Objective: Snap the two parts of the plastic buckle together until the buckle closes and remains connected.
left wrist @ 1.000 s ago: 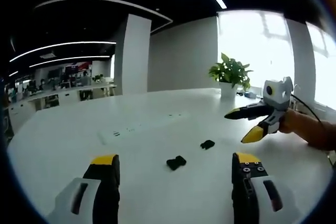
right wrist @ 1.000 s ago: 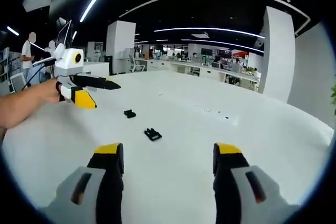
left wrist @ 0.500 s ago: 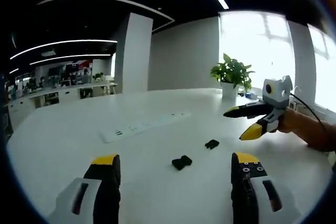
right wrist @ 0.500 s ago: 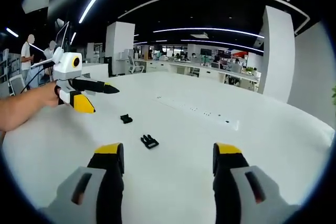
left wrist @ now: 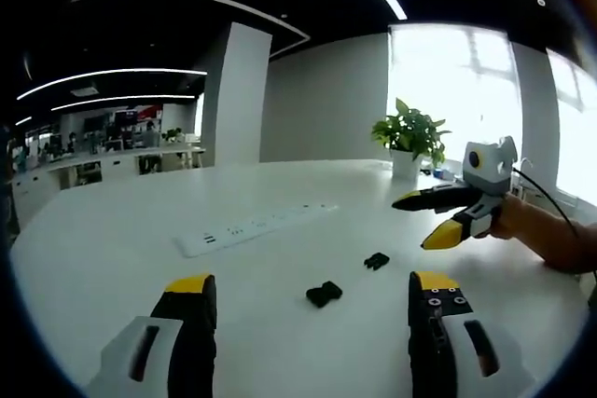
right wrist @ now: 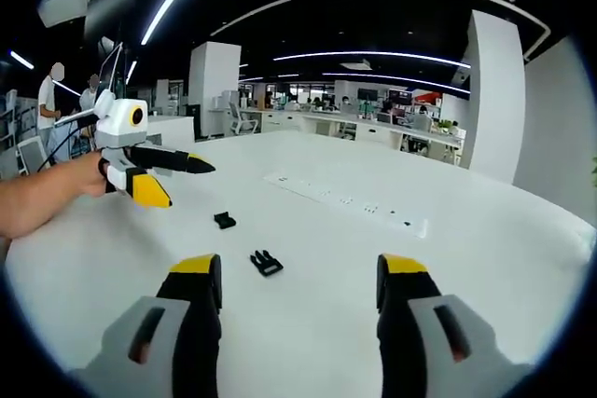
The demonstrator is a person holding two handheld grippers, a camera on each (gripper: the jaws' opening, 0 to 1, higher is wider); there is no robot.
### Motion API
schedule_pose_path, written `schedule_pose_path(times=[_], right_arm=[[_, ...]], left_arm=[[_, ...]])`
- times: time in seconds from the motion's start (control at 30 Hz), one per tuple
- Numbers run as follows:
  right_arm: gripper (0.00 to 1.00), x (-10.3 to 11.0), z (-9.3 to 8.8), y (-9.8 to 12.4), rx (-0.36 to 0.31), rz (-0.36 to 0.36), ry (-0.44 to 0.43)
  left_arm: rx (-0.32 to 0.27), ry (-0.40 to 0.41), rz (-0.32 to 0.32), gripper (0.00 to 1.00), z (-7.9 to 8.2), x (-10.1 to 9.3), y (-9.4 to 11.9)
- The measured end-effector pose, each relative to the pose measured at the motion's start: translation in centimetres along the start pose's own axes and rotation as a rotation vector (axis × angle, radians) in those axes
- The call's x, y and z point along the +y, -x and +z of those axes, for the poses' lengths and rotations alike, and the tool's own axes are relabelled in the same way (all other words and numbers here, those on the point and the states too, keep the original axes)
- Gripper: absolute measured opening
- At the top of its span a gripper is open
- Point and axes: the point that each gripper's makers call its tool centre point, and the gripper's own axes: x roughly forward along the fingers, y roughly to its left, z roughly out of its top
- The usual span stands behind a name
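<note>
Two black buckle parts lie apart on the white table [left wrist: 112, 258]. In the left gripper view the nearer part [left wrist: 324, 294] rests just beyond my left gripper [left wrist: 311, 283], which is open and holds nothing. The smaller part [left wrist: 376, 260] lies farther right. My right gripper [left wrist: 416, 223] hovers open above the table at the right, held by a hand. In the right gripper view the pronged part [right wrist: 266, 263] sits ahead of my open right gripper [right wrist: 299, 267], the other part [right wrist: 225, 221] lies beyond it, and my left gripper [right wrist: 187, 185] hangs open at the left.
A white power strip [left wrist: 252, 227] lies across the table beyond the buckle parts, also seen as the power strip [right wrist: 345, 200]. A potted plant [left wrist: 410, 132] stands at the table's far side by the window. People [right wrist: 51, 90] stand far off at the left.
Both cameras shifted slightly; in the right gripper view the buckle parts now sit lower and nearer. Both grippers stay open and the parts lie untouched.
</note>
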Motion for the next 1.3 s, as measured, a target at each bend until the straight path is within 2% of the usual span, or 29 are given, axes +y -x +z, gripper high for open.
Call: schedule_pose_path(times=[0.27, 0.47, 0.7, 0.87, 1.3], right_arm=[[0.66, -0.2, -0.2, -0.5, 0.012, 0.006, 0.013], [0.64, 0.0, -0.1, -0.8, 0.013, 0.015, 0.022], [0.62, 0.2, -0.6, -1.1, 0.024, 0.035, 0.040], [0.62, -0.1, -0.6, -1.5, 0.019, 0.037, 0.048], [0.60, -0.9, -0.7, -1.9, 0.020, 0.035, 0.055]], left_arm=[[0.021, -0.002, -0.003, 0.85, -0.5, 0.2, -0.3], [0.020, -0.013, -0.006, 0.85, 0.0, 0.4, -0.9], [0.040, -0.029, -0.025, 0.81, -0.4, 0.5, -1.6], [0.055, -0.064, -0.019, 0.86, -0.7, 1.0, -2.0], [0.045, -0.028, -0.032, 0.83, -0.1, 1.6, -2.5]])
